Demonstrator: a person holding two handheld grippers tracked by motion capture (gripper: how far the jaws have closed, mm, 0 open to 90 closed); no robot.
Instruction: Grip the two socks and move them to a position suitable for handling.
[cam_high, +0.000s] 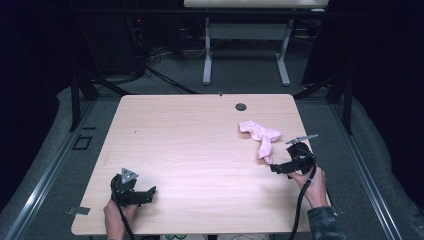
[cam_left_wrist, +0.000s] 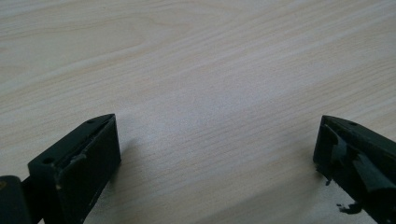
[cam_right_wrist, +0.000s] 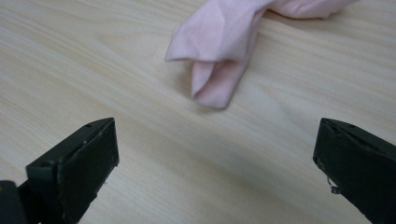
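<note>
A crumpled pink cloth (cam_high: 262, 137) lies on the right side of the light wooden table (cam_high: 200, 150). My right gripper (cam_high: 274, 168) stands open just below the cloth's near end, its tips low over the wood. In the right gripper view the cloth's folded end (cam_right_wrist: 219, 60) lies a short way ahead of the wide-apart jaws, untouched. My left gripper (cam_high: 150, 192) rests near the table's front left edge, open, with bare wood between its jaws in the left gripper view (cam_left_wrist: 217, 140).
A round cable hole (cam_high: 241, 106) sits near the table's far edge. Black frame posts stand at both sides of the table, and a white desk's legs (cam_high: 207, 55) rise beyond it. The table's front edge runs close under both hands.
</note>
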